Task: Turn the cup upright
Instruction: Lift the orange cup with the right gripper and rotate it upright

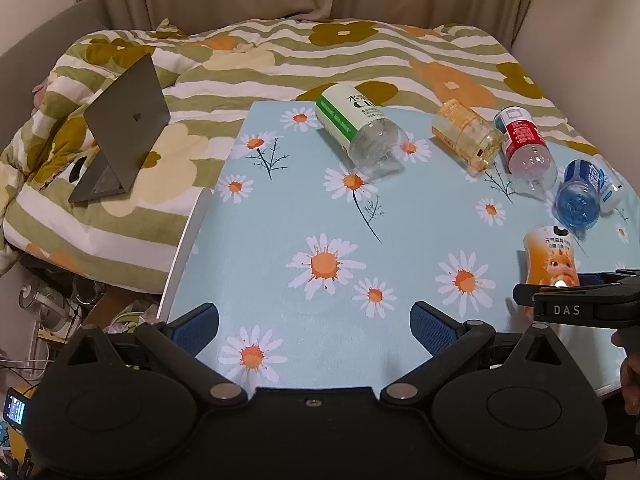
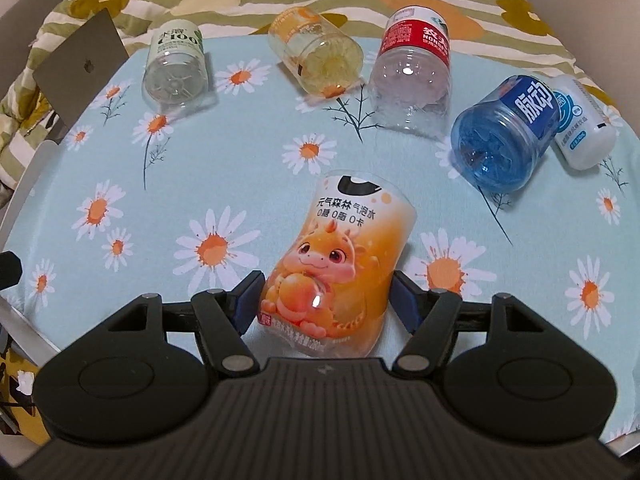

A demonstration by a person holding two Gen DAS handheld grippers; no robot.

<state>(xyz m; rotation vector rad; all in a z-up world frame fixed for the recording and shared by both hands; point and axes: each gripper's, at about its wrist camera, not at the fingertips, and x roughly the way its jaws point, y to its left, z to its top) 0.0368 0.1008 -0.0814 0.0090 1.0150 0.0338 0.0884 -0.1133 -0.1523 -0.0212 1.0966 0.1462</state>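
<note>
The orange dragon-print cup (image 2: 332, 264) stood low in the centre of the right wrist view, on the daisy tablecloth (image 2: 200, 184), its lower body between the blue pads of the right gripper (image 2: 327, 300). Both pads sat against its sides, so the gripper was closed on the cup. In the left wrist view the same cup (image 1: 550, 264) appeared at the right edge, with the right gripper (image 1: 576, 300) crossing in front of its lower part. The left gripper (image 1: 316, 322) hung at the bottom centre of its own view with fingers spread wide, nothing between them, above bare cloth (image 1: 320, 208). Five other cut bottle cups lay on their sides across the upper half of the right wrist view: green-label cup (image 2: 176, 68) upper left, yellow cup (image 2: 316, 56) upper centre, red-label cup (image 2: 412, 68) to its right, blue cup (image 2: 504, 136) at right touching a white bottle (image 2: 584, 128). A grey laptop (image 1: 124, 128) stood half open on the striped floral quilt (image 1: 280, 52) at upper left of the left wrist view.
</note>
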